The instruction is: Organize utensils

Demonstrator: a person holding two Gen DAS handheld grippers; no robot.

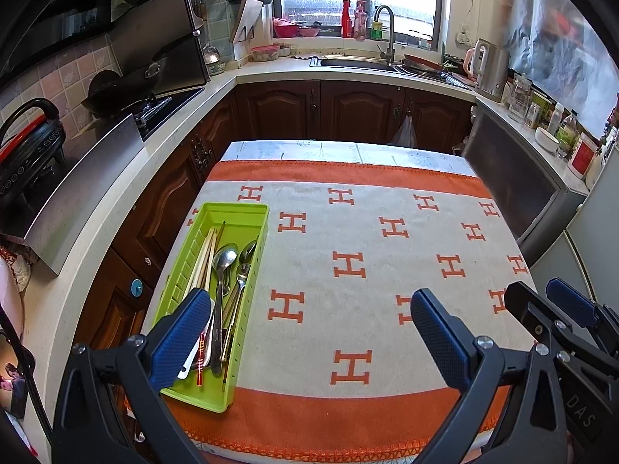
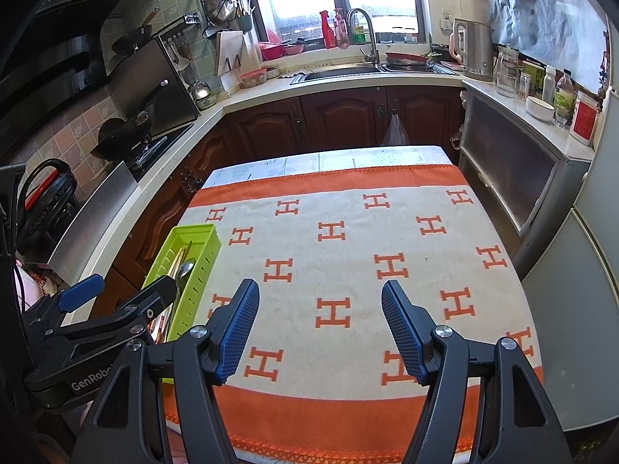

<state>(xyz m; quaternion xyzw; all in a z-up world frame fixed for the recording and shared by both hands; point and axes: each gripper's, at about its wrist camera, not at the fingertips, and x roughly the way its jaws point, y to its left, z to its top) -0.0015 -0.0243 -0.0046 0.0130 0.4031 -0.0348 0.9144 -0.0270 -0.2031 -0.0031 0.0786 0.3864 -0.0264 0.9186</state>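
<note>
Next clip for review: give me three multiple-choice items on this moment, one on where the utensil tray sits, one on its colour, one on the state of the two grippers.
1. Where is the tray on the table?
A. at the left edge
B. at the centre
C. at the far right corner

2. What colour is the tray?
A. orange
B. lime green
C. white

3. How do the left gripper and right gripper stand?
A. both open and empty
B. both shut on spoons
C. left shut, right open

Key: 1 A, the tray lies along the cloth's left side; 2 B, its walls are lime green; 3 A, bare cloth shows between each pair of pads.
</note>
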